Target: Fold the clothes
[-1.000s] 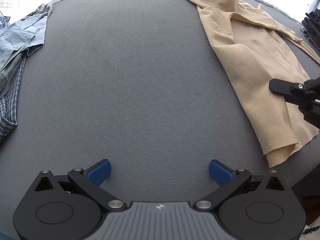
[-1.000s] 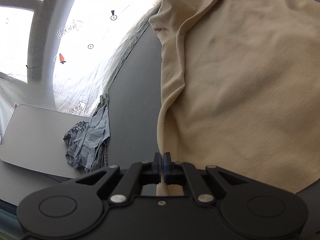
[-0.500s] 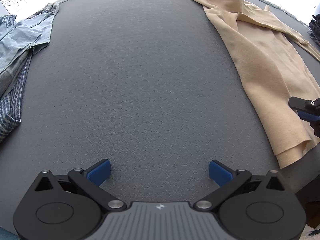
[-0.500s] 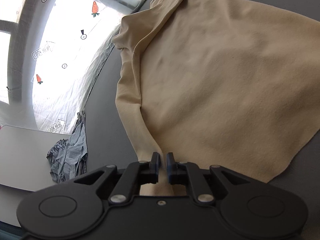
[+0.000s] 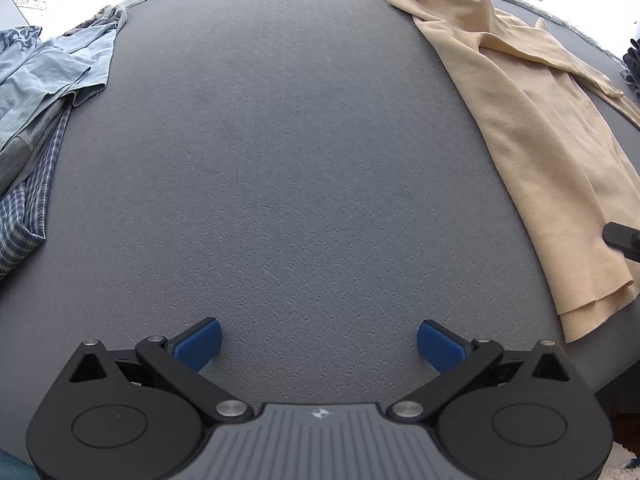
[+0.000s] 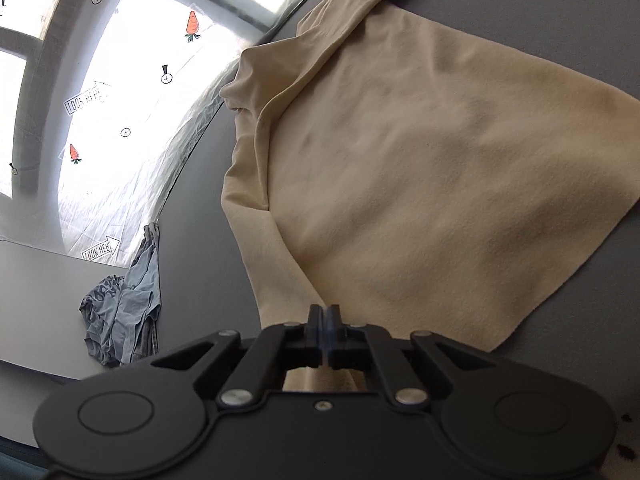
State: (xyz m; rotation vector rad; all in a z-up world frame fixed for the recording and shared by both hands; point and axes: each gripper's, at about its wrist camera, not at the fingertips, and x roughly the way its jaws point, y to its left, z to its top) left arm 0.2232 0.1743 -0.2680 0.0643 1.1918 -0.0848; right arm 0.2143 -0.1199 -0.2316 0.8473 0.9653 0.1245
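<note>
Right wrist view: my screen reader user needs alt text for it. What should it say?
The right gripper, jaws shut, pinches an edge of a beige garment spread over a dark grey table. To the left, a crumpled pile of blue-grey clothes lies at the table's edge below a bright window.

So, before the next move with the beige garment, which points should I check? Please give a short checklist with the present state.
1. Right gripper shut on the beige garment: ok.
2. Left gripper open, holding nothing: ok.
3. Garment flat: not ok, a fold runs along its edge.
4. Grey table bare in front of the left gripper: ok.
5. Pile of blue clothes apart from the garment: ok.
6. How much cloth sits between the right jaws: cannot tell.
</note>
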